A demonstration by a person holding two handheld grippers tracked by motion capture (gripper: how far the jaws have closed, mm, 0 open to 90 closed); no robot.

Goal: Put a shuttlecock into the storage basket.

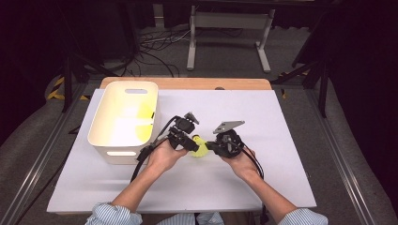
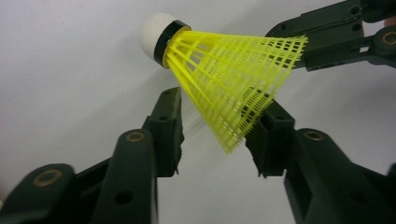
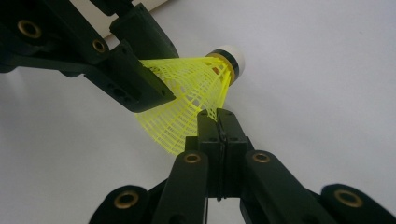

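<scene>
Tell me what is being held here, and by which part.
The right tongs pinch the yellow shuttlecock by the edge of its mesh skirt. The left tongs straddle the skirt without clearly pressing it.

Shuttlecock [image 1: 199, 146] partly hidden between grippers

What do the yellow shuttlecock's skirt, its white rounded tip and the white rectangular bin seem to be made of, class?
Yellow shuttlecock's skirt: looks like moulded plastic, judging by the even open lattice with a slight sheen.
White rounded tip: matte and smooth, perhaps foam or coated cork; a black band rings it.
White rectangular bin: probably plastic, with smooth, rounded, seamless walls and cut-out handle slots.
</scene>
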